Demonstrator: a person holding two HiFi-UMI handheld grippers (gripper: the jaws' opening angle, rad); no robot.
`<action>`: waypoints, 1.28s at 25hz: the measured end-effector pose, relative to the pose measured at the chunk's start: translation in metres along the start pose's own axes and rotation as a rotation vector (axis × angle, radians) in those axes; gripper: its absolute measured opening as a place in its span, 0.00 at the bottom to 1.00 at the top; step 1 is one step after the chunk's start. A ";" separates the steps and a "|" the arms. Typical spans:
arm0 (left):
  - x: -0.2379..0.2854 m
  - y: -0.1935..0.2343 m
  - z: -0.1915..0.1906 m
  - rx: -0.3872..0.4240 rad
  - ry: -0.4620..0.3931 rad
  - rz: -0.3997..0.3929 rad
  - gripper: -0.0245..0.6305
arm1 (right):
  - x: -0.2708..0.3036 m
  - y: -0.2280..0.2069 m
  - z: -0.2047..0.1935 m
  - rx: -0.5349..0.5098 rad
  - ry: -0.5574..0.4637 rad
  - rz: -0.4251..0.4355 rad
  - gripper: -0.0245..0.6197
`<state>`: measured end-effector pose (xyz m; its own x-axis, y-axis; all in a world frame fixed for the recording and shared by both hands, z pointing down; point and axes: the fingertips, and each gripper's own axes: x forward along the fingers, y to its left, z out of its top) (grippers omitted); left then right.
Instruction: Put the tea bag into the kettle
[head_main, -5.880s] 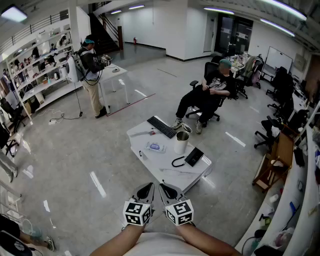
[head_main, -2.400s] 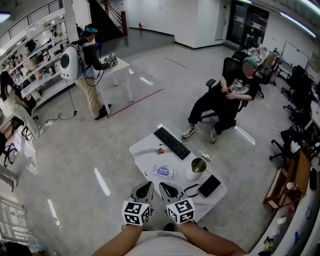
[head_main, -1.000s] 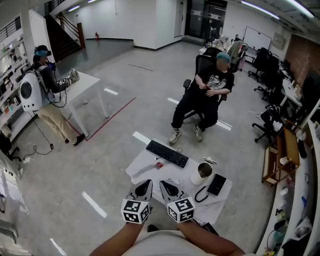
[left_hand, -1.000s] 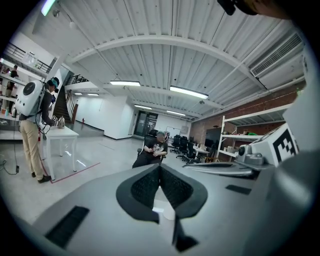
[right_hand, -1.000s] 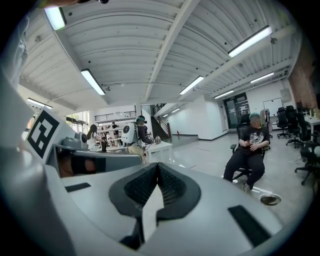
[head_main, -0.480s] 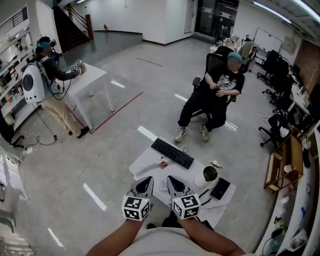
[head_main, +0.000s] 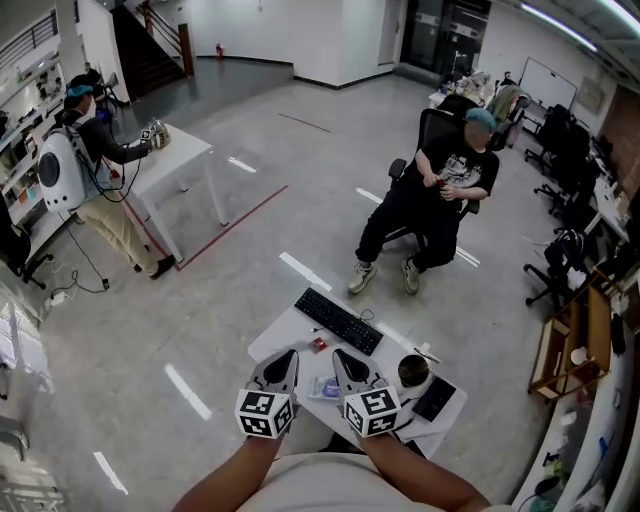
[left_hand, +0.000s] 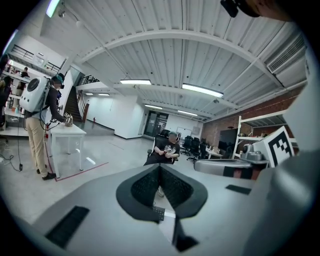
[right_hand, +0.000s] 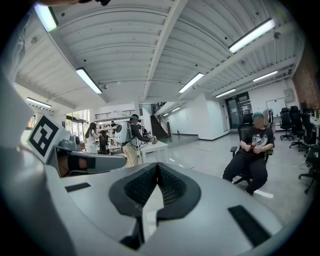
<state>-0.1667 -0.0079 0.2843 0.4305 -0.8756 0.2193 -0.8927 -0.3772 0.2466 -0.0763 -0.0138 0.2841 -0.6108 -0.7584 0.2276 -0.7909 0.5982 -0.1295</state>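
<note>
Fingers (left_hand: 145, 186) of left gripper (head_main: 289, 355) and right gripper (head_main: 340, 354): both pairs pressed together, holding nothing, above the near edge of the desk (head_main: 288, 332). Floor (head_main: 200, 300): bare and wide to the desk's left. Keyboard (head_main: 339, 321): along the far edge. Kettle (head_main: 413, 372): open-topped, near the right edge. Smallest, a blue-and-white packet (head_main: 327, 387), seemingly the tea bag, lay flat between the grippers.

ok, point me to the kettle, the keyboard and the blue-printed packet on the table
kettle (head_main: 413, 371): head view, on its dark open mouth.
keyboard (head_main: 337, 321): head view, middle of the keys.
blue-printed packet (head_main: 325, 387): head view, centre of its visible part.
</note>
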 end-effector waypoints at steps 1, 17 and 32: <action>0.009 -0.002 0.002 0.003 -0.002 0.005 0.05 | 0.001 -0.010 0.002 0.002 0.000 0.001 0.05; 0.082 0.018 -0.010 -0.001 0.089 0.032 0.05 | 0.048 -0.085 -0.013 0.060 0.053 -0.018 0.05; 0.170 0.085 -0.038 0.008 0.214 -0.089 0.05 | 0.138 -0.106 -0.060 0.082 0.168 -0.069 0.05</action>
<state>-0.1640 -0.1776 0.3783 0.5255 -0.7550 0.3922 -0.8505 -0.4534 0.2666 -0.0748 -0.1660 0.3874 -0.5453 -0.7390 0.3956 -0.8354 0.5179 -0.1841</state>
